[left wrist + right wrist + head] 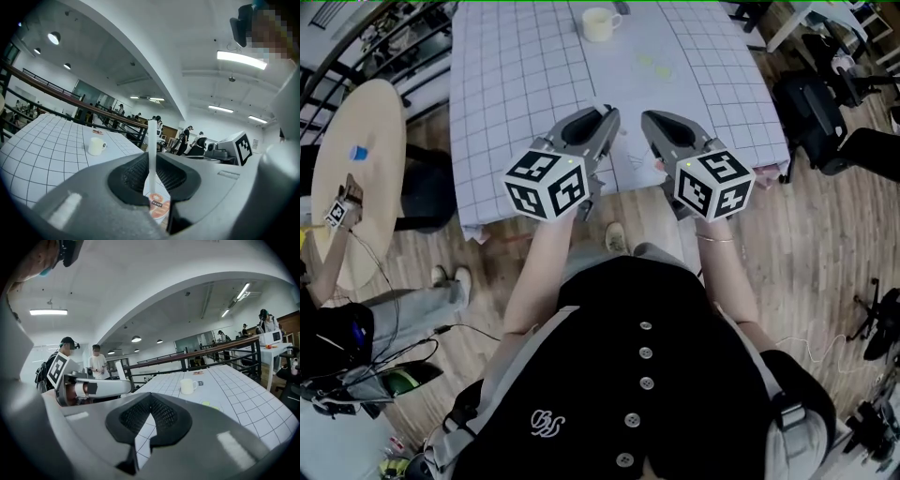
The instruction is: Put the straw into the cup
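**Two grippers near the table edge, straw held in the left, cup far ahead**

Two handheld grippers sit side by side over the near edge of a table [516, 75] covered in a grid-patterned cloth. The left gripper [607, 114] is closed narrowly on a thin white straw [152, 145]. The straw stands upright between its pads, and most of its length rises above the jaws. The right gripper [149, 399], just to the right of the left one, has its jaws drawn together at the tips with nothing between them.

The cup [598, 24], a pale mug with its handle to the right, stands well ahead of both grippers at the far end of the table. It is upright with its mouth open to the top, and the straw has not yet reached it.

Several things could go wrong from here. The straw is thin and smooth and is pinched at a single spot, so it could swivel or slide in the pads during the long reach forward. Little of the straw seems to hang below the jaws, so lowering it in may bring the gripper body against the rim. The mug looks light enough to tip or skid, and nothing steadies it.
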A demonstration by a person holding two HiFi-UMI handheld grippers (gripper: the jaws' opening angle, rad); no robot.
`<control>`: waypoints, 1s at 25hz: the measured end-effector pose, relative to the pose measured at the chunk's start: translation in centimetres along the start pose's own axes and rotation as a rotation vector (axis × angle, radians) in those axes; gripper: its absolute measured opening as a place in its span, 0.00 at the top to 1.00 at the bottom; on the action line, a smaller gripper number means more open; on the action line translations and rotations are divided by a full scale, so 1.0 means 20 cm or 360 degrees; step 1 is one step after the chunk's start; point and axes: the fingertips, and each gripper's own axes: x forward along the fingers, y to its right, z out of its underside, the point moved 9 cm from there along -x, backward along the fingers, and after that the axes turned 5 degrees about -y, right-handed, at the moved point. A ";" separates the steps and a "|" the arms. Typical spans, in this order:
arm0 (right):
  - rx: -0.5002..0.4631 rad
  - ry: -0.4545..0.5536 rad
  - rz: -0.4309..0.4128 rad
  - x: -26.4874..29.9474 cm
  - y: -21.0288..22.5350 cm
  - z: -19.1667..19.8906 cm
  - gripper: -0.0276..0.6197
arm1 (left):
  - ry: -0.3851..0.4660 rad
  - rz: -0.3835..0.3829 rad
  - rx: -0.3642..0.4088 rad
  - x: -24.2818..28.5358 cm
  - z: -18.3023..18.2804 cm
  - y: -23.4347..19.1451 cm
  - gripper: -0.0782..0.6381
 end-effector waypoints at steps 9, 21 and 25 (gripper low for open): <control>0.0005 0.0004 -0.0076 0.09 0.03 -0.02 0.96 | -0.0033 0.0055 -0.0022 0.08 0.01 -0.10 0.83; 0.0023 -0.0022 -0.0134 0.26 0.17 -0.06 0.96 | -0.0079 -0.0037 -0.0058 0.17 -0.01 -0.25 0.83; 0.0002 -0.0026 -0.0182 0.37 0.27 -0.13 0.96 | -0.0089 -0.0076 -0.0039 0.26 -0.08 -0.34 0.83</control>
